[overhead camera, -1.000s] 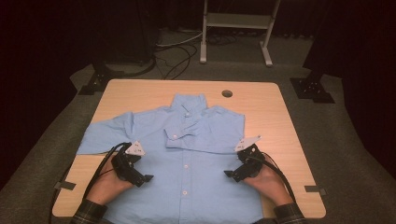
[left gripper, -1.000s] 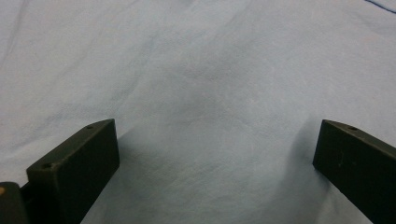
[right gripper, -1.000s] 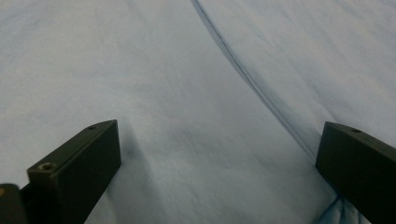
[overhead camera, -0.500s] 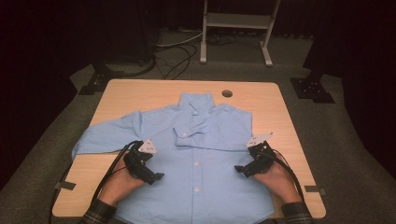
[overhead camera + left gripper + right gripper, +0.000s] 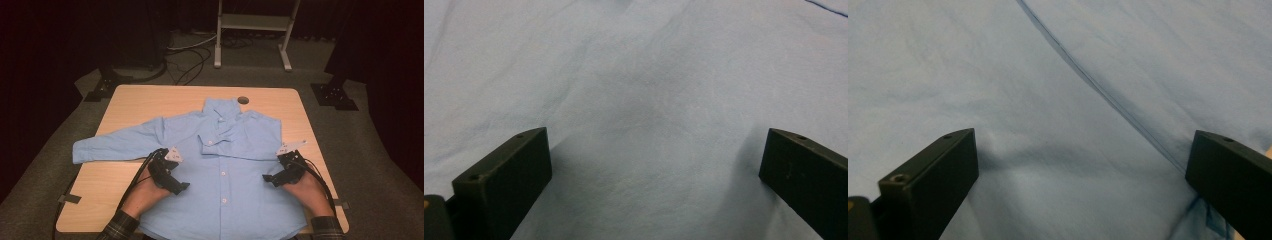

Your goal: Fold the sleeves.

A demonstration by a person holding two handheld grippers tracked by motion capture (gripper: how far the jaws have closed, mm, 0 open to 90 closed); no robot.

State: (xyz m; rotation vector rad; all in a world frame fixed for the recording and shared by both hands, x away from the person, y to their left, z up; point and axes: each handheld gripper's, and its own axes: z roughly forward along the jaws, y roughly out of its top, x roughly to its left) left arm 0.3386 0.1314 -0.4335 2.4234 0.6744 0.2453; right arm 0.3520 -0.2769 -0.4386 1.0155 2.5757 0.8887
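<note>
Both tools agape; pressed on blue shirt [image 5: 225, 165]

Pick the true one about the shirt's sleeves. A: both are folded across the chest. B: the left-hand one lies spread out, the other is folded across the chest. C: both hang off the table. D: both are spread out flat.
B: in the high view one sleeve of the shirt stretches out over the table, and the other sleeve lies across the chest.

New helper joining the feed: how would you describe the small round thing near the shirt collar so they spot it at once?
Start at the wooden table and find the light blue shirt spread across it. Just beyond the collar, toward the table's far edge, sits a small dark round disc. It is the only dark spot on the bare wood.
</note>
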